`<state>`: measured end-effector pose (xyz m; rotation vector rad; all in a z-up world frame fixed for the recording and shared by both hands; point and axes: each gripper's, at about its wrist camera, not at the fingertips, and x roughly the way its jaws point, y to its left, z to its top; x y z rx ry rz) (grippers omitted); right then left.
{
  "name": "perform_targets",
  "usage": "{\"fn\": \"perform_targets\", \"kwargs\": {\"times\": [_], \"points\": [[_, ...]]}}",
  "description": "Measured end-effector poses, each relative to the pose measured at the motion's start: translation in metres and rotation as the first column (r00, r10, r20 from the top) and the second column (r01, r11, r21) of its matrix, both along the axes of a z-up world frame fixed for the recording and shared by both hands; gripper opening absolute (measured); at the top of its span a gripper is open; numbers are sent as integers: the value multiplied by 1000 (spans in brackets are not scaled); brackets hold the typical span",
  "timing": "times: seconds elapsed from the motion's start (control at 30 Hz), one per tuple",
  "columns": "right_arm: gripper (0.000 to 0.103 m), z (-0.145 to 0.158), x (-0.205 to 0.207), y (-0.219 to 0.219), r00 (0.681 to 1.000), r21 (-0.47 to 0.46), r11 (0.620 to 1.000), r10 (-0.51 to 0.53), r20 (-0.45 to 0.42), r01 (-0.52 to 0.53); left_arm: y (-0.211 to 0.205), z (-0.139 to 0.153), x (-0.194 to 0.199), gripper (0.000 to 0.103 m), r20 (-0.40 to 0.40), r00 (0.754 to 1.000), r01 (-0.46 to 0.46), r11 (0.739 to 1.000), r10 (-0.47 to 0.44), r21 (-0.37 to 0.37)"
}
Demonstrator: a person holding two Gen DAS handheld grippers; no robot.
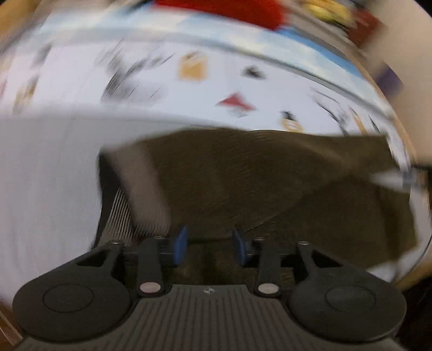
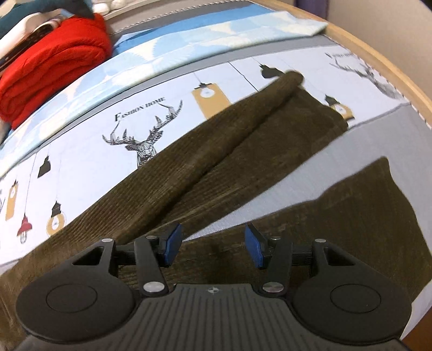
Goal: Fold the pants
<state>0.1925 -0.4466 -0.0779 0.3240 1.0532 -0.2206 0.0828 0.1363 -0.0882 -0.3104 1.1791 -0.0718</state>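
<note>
Bedsheet [image 2: 81,151], both grippers over pants [image 2: 216,151]

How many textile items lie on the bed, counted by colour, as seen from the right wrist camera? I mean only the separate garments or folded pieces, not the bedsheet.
Olive-brown: 1, the corduroy pants
Red: 1, the folded red knit
Light blue: 1, the flat folded blue-and-white blanket
Teal: 1, a teal piece at the top left corner, only partly in view
Total: 4
</note>
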Motion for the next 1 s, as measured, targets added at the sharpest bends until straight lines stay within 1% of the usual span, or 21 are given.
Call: {"fn": "perform_targets", "kwargs": {"times": [0.03,0.07,0.1,0.13,0.17,0.2,0.23,0.27,0.33,0.4,0.43,0.47,0.5,0.53,0.57,0.6,0.67,0.73,0.87,0.93,1.0], "points": [[54,-1,1,-1,1000,10,1000,-11,-1,11,9,-10,2,42,-54,997,-53,998,51,-40],[54,-3,3,-3,1000,20,1000,-24,-2,24,18,-15,9,43,-92,993,-86,994,80,-63],[54,-4,4,-5,999,28,999,-34,-1,34,22,-23,12,45,-123,987,-116,990,105,-83],[54,-5,5,-7,999,38,998,-45,3,45,26,-30,15,46,-139,983,-137,985,122,-107],[54,-6,6,-9,998,56,997,-57,11,57,29,-35,19,53,-144,981,-152,979,133,-134],[54,-7,8,-12,997,73,995,-69,20,67,33,-42,23,64,-150,978,-170,972,146,-160],[54,-7,9,-16,996,94,992,-84,33,80,35,-49,26,69,-162,973,-193,965,165,-177],[54,-8,11,-20,994,111,990,-98,46,92,37,-55,29,70,-176,966,-219,959,187,-182],[54,-10,13,-29,988,151,980,-139,65,128,43,-61,38,71,-200,951,-272,946,236,-176],[54,-15,16,-39,980,191,967,-185,72,169,48,-65,48,71,-201,941,-308,933,271,-185],[54,-18,18,-44,974,216,957,-213,73,193,49,-66,53,70,-204,937,-321,930,283,-182],[54,-21,21,-47,970,234,950,-230,73,208,51,-67,58,66,-202,933,-332,929,298,-165],[54,-25,24,-50,967,250,943,-244,73,219,53,-66,61,55,-193,928,-347,928,319,-135],[54,-28,28,-52,965,258,939,-252,73,226,53,-64,61,48,-186,924,-356,928,333,-113],[54,-31,32,-54,963,261,937,-261,74,234,55,-62,62,36,-174,922,-366,926,346,-92],[54,-35,38,-57,960,260,935,-270,77,242,58,-59,62,33,-158,922,-371,925,355,-84],[54,-42,48,-61,953,264,929,-291,84,260,58,-52,68,31,-117,926,-370,926,360,-73],[54,-51,60,-65,947,274,921,-310,89,276,57,-47,73,30,-98,928,-367,929,360,-57],[54,-70,83,-72,941,282,917,-322,100,284,56,-48,79,32,-113,927,-366,928,358,-66],[54,-80,94,-76,941,295,912,-324,94,285,59,-48,78,32,-126,926,-367,927,356,-77],[54,-91,103,-79,941,304,907,-330,80,292,59,-49,78,32,-136,927,-360,930,349,-73]]}}
